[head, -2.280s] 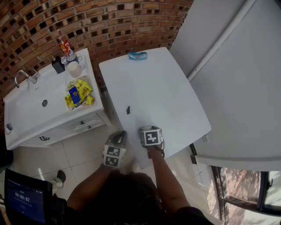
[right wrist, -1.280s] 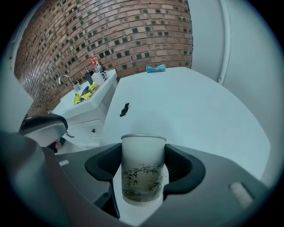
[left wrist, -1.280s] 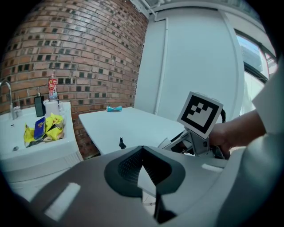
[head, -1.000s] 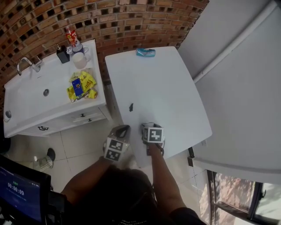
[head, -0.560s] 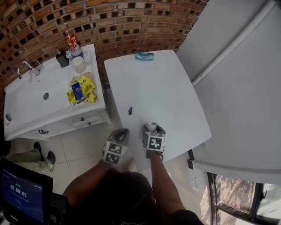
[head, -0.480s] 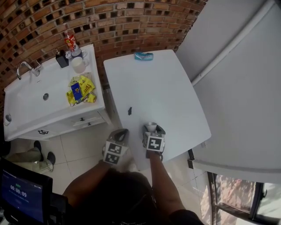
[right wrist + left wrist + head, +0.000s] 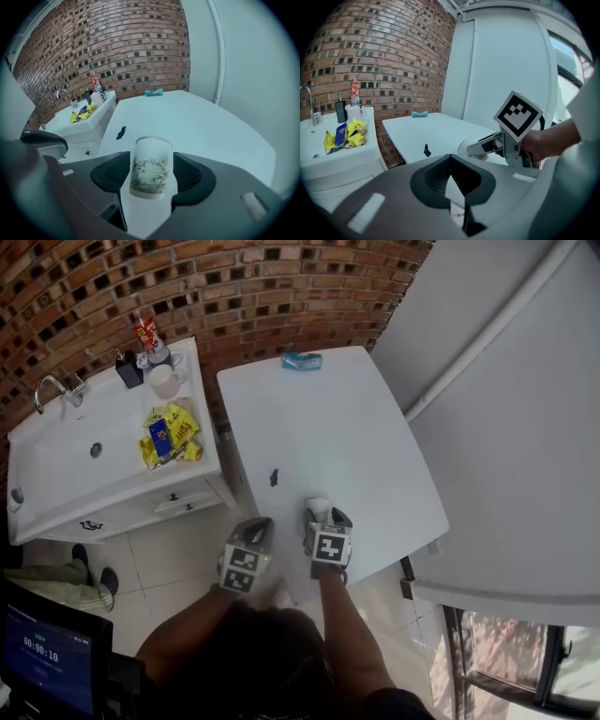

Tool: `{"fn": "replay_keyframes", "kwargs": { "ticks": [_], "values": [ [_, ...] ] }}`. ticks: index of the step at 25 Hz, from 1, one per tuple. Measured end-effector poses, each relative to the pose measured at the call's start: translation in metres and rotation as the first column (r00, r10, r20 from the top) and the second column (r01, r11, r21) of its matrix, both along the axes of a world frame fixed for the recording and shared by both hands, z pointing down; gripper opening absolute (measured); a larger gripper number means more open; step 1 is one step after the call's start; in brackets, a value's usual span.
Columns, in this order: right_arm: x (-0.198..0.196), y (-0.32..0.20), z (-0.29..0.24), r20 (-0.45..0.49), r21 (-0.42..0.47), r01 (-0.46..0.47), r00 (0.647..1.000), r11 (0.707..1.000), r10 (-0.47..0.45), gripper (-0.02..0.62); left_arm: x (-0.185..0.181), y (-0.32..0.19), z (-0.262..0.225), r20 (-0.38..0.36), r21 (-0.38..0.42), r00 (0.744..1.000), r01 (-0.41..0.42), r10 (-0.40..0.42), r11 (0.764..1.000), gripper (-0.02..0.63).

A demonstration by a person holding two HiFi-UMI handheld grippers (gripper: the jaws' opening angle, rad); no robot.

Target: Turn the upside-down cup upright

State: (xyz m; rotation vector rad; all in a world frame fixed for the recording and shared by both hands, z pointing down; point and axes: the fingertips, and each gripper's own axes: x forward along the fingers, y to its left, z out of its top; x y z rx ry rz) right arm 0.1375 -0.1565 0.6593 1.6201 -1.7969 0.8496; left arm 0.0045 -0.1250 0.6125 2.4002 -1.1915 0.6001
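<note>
Right claw (image 7: pixel 151 160) is pinching the frosted glass cup (image 7: pixel 151 172) by its sides, jaws having just been closing a touch, with the cup sitting low centre in the right gripper view by the lower edge of the white bench (image 7: pixel 201 122). Its long axis is running up-frame, square to the jaw line, so the turn is hinging on a roll of this hand; which end is the mouth I cannot tell. Left claw (image 7: pixel 450 161) is idling pressed together and empty off the bench's lower-left edge, while the cup is reading smooth, slightly tapered and bamboo-printed.

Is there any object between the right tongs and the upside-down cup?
Nothing visible. The cup is already held between the right tongs; the small black object lies farther out on the table.
</note>
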Motion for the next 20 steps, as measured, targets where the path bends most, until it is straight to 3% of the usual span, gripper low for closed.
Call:
{"fn": "replay_keyframes", "kwargs": {
  "ticks": [3, 6, 8, 10, 12, 15, 20],
  "values": [
    [0.002, 0.000, 0.001, 0.004, -0.007, 0.001, 1.000, 1.000, -0.001, 0.278, 0.001, 0.001, -0.001, 0.000, 0.000, 1.000, 0.003, -0.003, 1.000, 0.002],
    [-0.006, -0.004, 0.007, 0.057, -0.063, 0.023, 0.998, 0.998, -0.019, 0.410, -0.001, 0.002, 0.001, 0.004, -0.004, 1.000, 0.006, -0.006, 1.000, 0.002],
    [-0.006, -0.010, 0.009, 0.054, -0.090, 0.023, 0.998, 0.996, -0.018, 0.410, -0.001, 0.004, 0.002, 0.004, -0.008, 1.000, 0.005, -0.005, 1.000, 0.002],
    [-0.008, -0.017, 0.012, 0.060, -0.107, 0.034, 0.998, 0.994, -0.028, 0.401, 0.000, 0.006, 0.002, 0.002, -0.008, 1.000, 0.006, -0.006, 1.000, 0.002],
    [-0.008, -0.019, 0.015, 0.061, -0.133, 0.034, 0.998, 0.990, -0.026, 0.313, -0.001, 0.006, 0.000, 0.002, -0.007, 1.000, 0.013, -0.013, 1.000, 0.002],
    [-0.002, -0.016, 0.013, 0.054, -0.140, 0.016, 0.999, 0.990, -0.009, 0.293, -0.002, 0.006, -0.003, 0.001, 0.000, 1.000, 0.023, -0.023, 1.000, 0.002],
    [0.008, -0.017, -0.011, 0.017, -0.007, -0.018, 1.000, 1.000, 0.019, 0.293, -0.004, 0.008, -0.002, -0.005, 0.001, 1.000, 0.024, -0.024, 1.000, 0.002]
  ]
}}
